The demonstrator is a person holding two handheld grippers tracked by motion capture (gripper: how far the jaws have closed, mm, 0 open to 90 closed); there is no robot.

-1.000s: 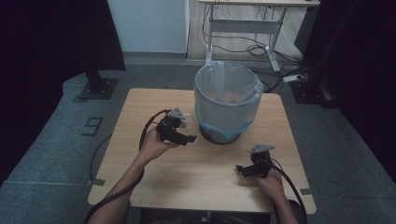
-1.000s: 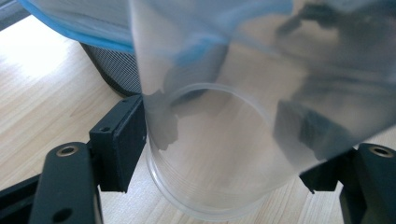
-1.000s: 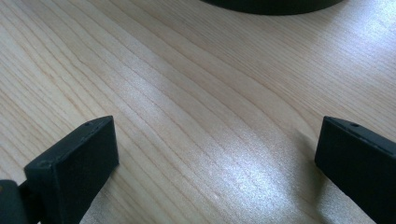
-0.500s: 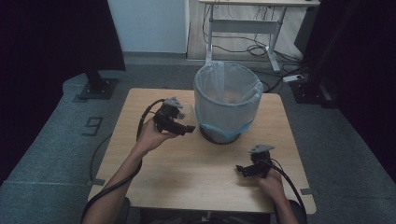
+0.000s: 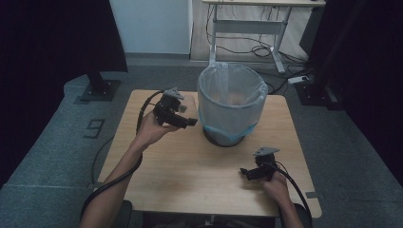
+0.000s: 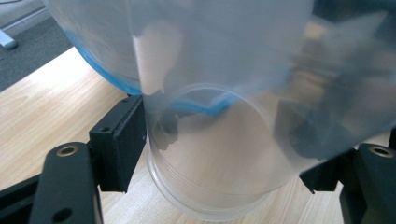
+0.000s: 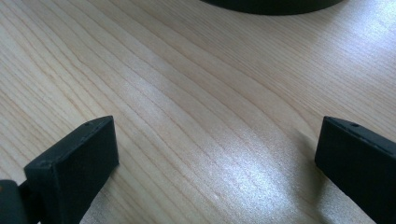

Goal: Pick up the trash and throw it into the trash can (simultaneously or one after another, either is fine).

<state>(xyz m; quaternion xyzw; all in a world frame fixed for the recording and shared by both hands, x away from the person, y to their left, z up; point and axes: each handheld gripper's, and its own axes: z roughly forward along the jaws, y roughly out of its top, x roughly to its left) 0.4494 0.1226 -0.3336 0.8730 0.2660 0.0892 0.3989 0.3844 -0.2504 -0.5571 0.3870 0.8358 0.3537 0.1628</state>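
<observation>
A clear plastic cup (image 6: pixel 210 186) sits between the jaws of my left gripper (image 6: pixel 224 154), which is shut on it. In the high view that left gripper (image 5: pixel 186 118) is held above the table's left half, just left of a bin (image 5: pixel 232 102) lined with a translucent bag that has a blue hem. The cup (image 5: pixel 190 102) shows there only faintly. The bag's wall (image 6: pixel 196 42) is close behind the cup in the left gripper view. My right gripper (image 5: pixel 246 172) rests low near the table's front right, and its jaws (image 7: pixel 215 154) stand wide open over bare wood.
The wooden table (image 5: pixel 190 175) has open surface between the two hands. The bin's dark base (image 7: pixel 275 3) lies just ahead of the right gripper. A desk frame with cables (image 5: pixel 247 28) stands on the floor behind, and a dark stand base (image 5: pixel 100 88) at the left.
My left gripper has risen and moved away from the person, with the cup in it, closer to the bin's rim. The right gripper has stayed put.
</observation>
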